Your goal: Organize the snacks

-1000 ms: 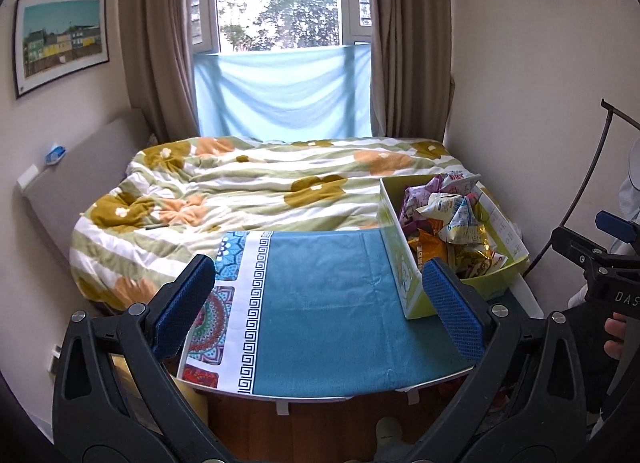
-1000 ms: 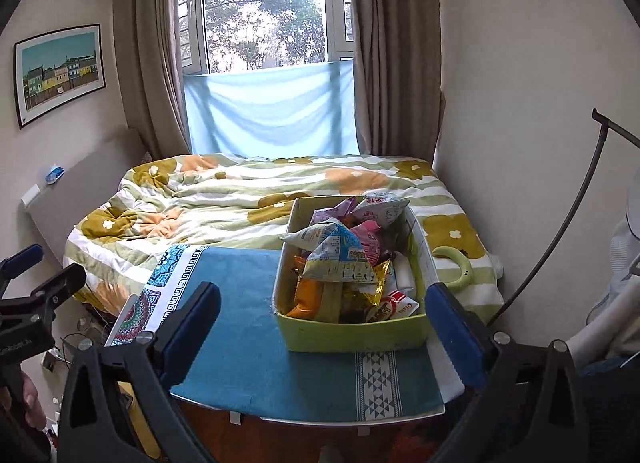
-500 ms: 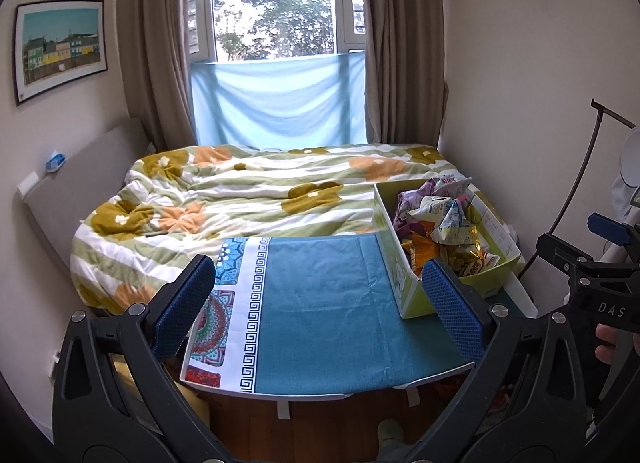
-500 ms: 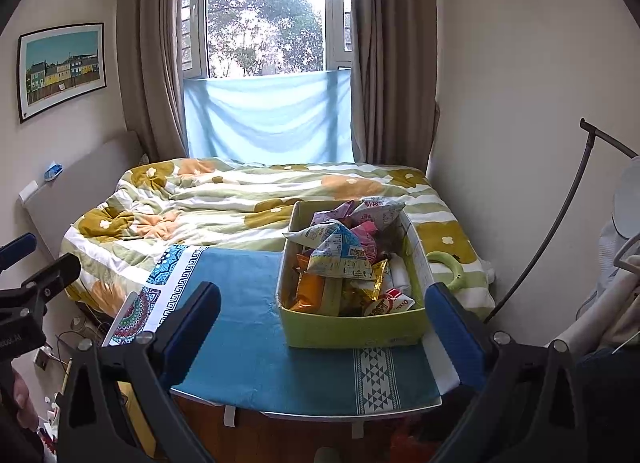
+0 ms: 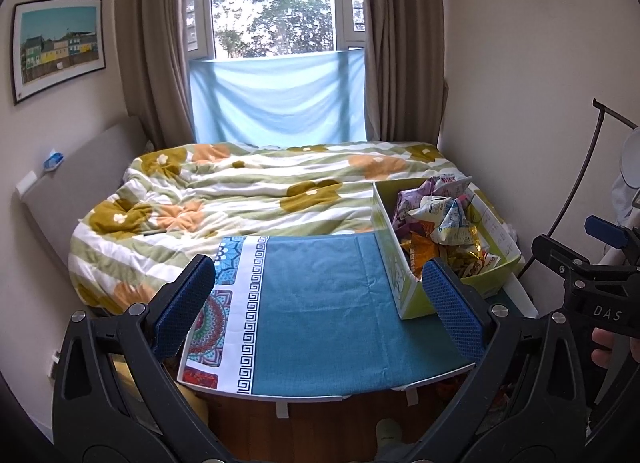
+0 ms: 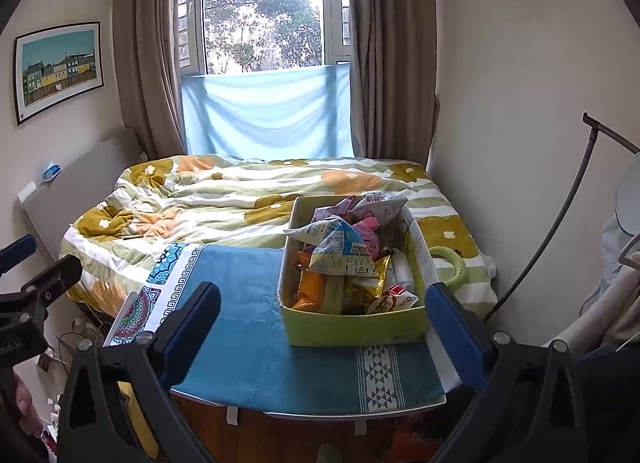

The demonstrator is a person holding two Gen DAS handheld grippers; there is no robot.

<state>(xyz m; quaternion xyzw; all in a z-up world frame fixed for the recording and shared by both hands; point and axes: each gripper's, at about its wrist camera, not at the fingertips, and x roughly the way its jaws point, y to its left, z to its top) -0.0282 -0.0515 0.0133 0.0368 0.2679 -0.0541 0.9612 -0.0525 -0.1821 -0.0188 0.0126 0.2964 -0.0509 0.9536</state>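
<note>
A green box (image 6: 352, 329) full of mixed snack packets (image 6: 340, 259) stands on the right part of a small table with a blue cloth (image 6: 256, 327). It also shows in the left wrist view (image 5: 404, 283), with packets (image 5: 444, 223) piled inside. My left gripper (image 5: 320, 303) is open and empty, held back from the table's near edge over the bare cloth (image 5: 320, 303). My right gripper (image 6: 324, 327) is open and empty, facing the box from in front. Each gripper shows at the edge of the other's view.
A bed with a floral striped quilt (image 5: 248, 199) lies behind the table. A grey headboard (image 5: 76, 179) is at left, the wall and a black curved stand (image 6: 560, 215) at right. A green ring (image 6: 450, 263) lies on the quilt right of the box.
Both grippers have drawn back and risen a little, so the table and box look slightly farther. Both stayed open and empty.
</note>
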